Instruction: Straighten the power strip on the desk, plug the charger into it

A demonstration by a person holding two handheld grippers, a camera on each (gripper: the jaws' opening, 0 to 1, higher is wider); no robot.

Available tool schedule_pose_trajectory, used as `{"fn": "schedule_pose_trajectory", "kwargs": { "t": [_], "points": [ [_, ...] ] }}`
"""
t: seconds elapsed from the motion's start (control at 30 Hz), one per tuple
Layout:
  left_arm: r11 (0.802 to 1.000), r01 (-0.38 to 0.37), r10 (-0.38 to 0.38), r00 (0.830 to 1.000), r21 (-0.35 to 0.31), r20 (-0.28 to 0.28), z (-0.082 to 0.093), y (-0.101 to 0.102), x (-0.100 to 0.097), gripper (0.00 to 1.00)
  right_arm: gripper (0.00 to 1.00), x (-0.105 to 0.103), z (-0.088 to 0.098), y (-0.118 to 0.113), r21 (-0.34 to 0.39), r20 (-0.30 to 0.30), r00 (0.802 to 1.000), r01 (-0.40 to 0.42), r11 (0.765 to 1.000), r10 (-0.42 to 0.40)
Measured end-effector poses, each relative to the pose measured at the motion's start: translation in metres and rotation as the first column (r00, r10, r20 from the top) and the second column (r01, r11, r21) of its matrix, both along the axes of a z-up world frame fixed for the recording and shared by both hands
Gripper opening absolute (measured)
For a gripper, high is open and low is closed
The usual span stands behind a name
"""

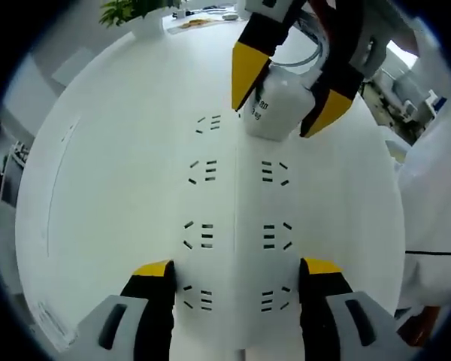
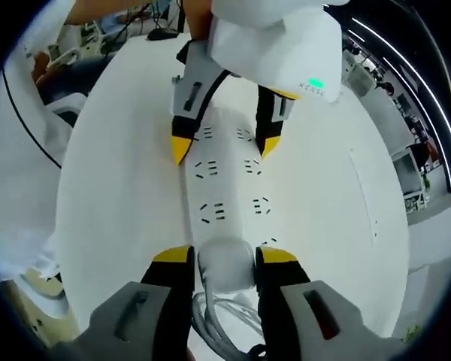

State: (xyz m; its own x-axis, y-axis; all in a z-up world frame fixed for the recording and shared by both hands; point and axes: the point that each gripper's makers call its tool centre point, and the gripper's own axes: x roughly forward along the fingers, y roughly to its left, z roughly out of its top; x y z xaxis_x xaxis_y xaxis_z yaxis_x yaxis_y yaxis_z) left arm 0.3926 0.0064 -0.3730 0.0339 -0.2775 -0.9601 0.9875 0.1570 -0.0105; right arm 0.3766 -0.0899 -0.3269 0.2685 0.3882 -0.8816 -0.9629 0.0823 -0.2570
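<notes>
The power strip lies flat on the white tabletop, straddled at one end by the left hand-held gripper with jaws spread either side of it. The white charger is clamped in the right hand-held gripper and held over the far sockets, seemingly not yet seated, so plugging is judged left.

charger with small dark print too blurred to read
</notes>
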Motion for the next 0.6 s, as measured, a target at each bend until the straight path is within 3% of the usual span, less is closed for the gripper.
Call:
{"fn": "schedule_pose_trajectory", "kwargs": {
  "t": [0.17,0.6],
  "points": [
    [1.000,0.003,-0.003,1.000,-0.009,0.000,0.001,-0.001,-0.004,0.68,0.34,0.001,0.001,0.003,0.075,-0.027,0.999,0.030,0.997,-0.028],
    [0.997,-0.002,0.004,1.000,-0.083,0.019,0.003,0.006,0.003,0.72,0.55,0.012,0.006,0.001,0.200,-0.036,0.991,0.130,0.971,-0.125]
  ]
}}
